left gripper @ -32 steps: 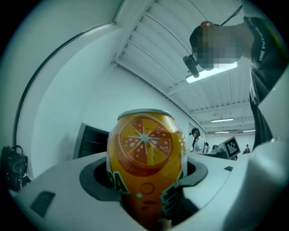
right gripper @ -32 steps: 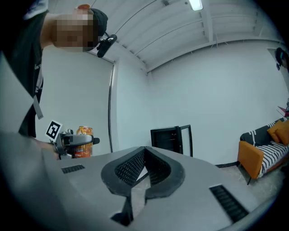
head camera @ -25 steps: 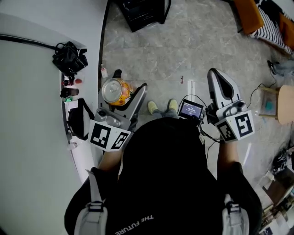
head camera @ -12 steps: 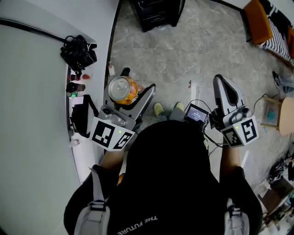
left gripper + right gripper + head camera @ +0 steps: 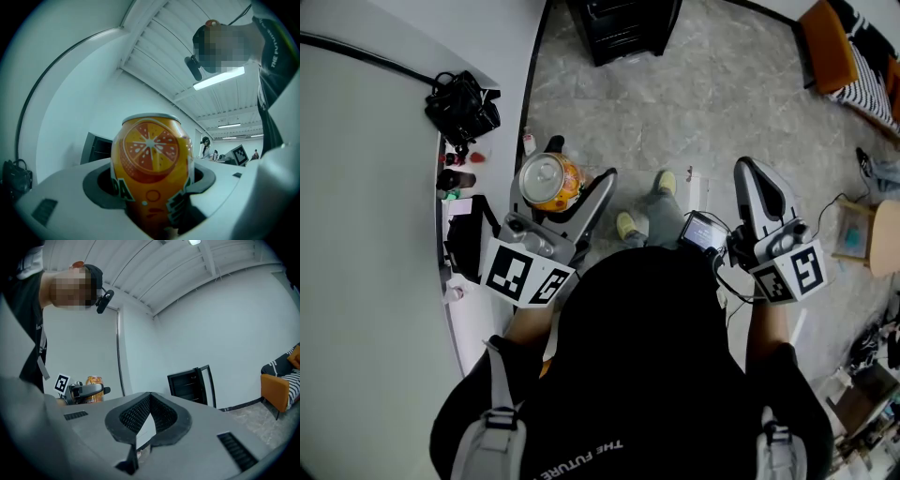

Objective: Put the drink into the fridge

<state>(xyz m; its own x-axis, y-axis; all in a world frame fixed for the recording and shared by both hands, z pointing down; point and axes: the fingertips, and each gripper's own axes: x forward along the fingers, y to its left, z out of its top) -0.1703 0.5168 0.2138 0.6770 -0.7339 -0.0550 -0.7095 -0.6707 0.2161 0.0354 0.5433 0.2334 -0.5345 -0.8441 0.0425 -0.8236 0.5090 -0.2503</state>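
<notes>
Grey tiled floor (image 5: 712, 103) lies open before the black open-fronted fridge (image 5: 623, 28), with a white wall (image 5: 375, 234) on its left. The left gripper (image 5: 579, 164) clamps the orange drink can (image 5: 546, 180); the right gripper (image 5: 748, 173) is closed and empty.

Readable print in two places

The black shirt (image 5: 581, 412) carries "THE FUTURE" in white on the back; the orange can (image 5: 152, 168) shows only the letters "DA", the rest is hidden

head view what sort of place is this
Probably an office or lab lounge: a grey tiled floor, a small black fridge by the wall, an orange sofa and ceiling strip lights.
</notes>
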